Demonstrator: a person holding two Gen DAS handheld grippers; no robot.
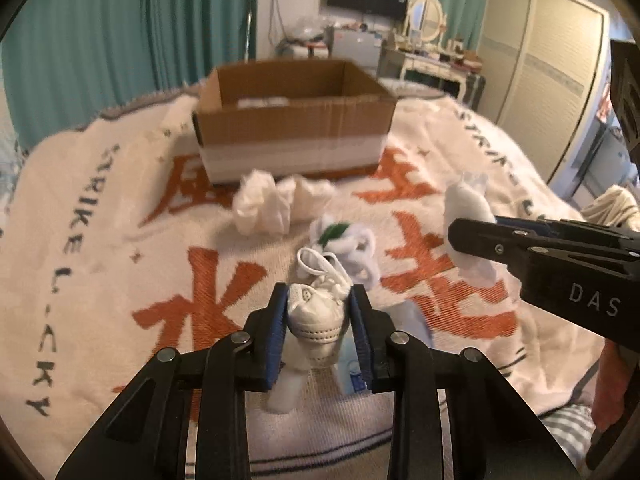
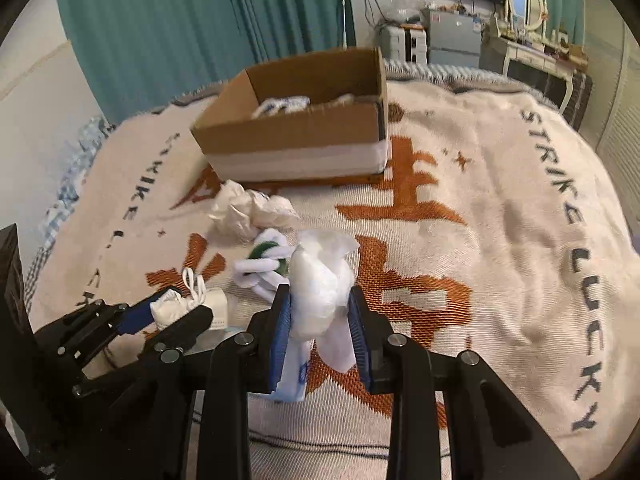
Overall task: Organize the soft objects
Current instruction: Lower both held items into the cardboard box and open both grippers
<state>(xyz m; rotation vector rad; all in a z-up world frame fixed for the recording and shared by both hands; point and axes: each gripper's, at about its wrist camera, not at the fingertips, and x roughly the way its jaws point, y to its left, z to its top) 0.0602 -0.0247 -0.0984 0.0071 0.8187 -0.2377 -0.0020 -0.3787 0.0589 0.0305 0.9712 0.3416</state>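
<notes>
My left gripper (image 1: 319, 300) is shut on a white face mask (image 1: 316, 316) with ear loops, held just above the blanket; it also shows in the right wrist view (image 2: 172, 308). My right gripper (image 2: 319, 300) is shut on a white plastic bag bundle (image 2: 320, 284), which appears in the left wrist view (image 1: 468, 216) at the right. A cardboard box (image 1: 292, 120) stands at the back of the bed with white items inside (image 2: 280, 104). Crumpled white paper (image 1: 272, 204) and a white-and-green sock bundle (image 1: 344, 244) lie between the box and the grippers.
A cream blanket (image 2: 500, 220) with orange characters and "STRIKE LUCKY" lettering covers the bed. A blue-and-white packet (image 1: 354, 372) lies under the left gripper. Teal curtains, a dresser with an oval mirror and a wardrobe stand beyond the bed.
</notes>
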